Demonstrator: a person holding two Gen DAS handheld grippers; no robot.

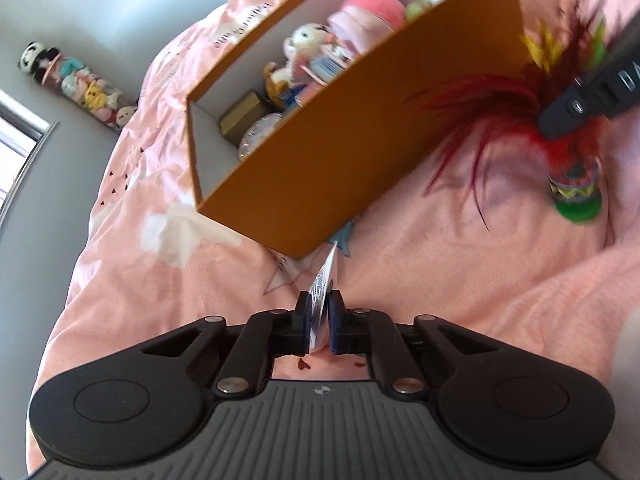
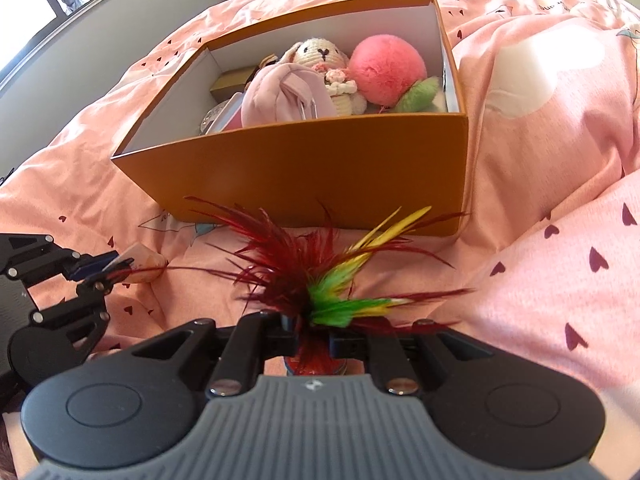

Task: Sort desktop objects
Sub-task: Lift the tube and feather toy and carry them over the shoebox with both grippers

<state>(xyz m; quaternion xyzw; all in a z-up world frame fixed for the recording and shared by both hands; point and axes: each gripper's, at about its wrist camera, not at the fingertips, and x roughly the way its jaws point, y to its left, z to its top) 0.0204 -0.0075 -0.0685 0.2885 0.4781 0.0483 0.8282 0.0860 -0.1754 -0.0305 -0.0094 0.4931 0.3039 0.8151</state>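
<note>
Left wrist: left claw (image 1: 320, 312) clamped on a small packet (image 1: 323, 286), bed (image 1: 460, 280), before orange box (image 1: 340, 152). Right wrist: right claw (image 2: 312, 330) pinching feather shuttlecock (image 2: 320, 280); lift clear of the box wall before releasing.

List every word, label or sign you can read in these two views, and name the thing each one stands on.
"PaperCrane", upside down: on the pink bedcover behind the orange box.
A second bedcover print at top right of the right wrist view: too blurred to read.
Small print on the packet in the left gripper: too small to read.
White letters on the right gripper: cut off, unreadable.
</note>
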